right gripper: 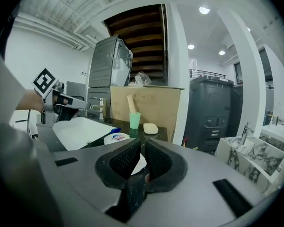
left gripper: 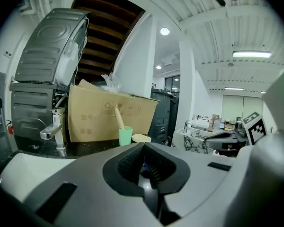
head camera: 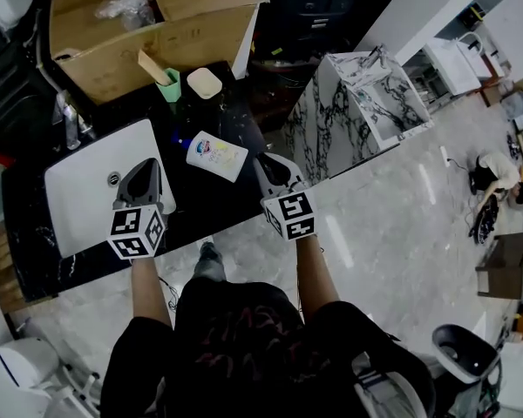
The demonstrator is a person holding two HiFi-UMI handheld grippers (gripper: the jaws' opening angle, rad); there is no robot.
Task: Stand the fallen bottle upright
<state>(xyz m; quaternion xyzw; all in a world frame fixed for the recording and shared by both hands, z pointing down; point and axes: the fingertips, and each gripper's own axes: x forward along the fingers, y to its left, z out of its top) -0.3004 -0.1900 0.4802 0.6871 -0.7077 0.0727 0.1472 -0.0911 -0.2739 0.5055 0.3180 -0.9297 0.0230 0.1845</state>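
The bottle is white with a blue cap and a coloured label. It lies on its side on the black countertop, just to the right of the white sink, and its cap end points toward the sink. It is between the two grippers and a little in front of them. The left gripper hangs over the sink with its jaws pressed together and nothing between them. The right gripper is near the base end of the bottle. In the right gripper view its jaws stand a little apart with a narrow gap, and they hold nothing; the bottle shows just ahead of them, a little to the left, and no pad presses on it. Farther back on the countertop a green cup stands with a wooden stick inside, and a pale soap dish is just beside it. A cardboard box is behind them, and a metal faucet is at the far edge of the sink.
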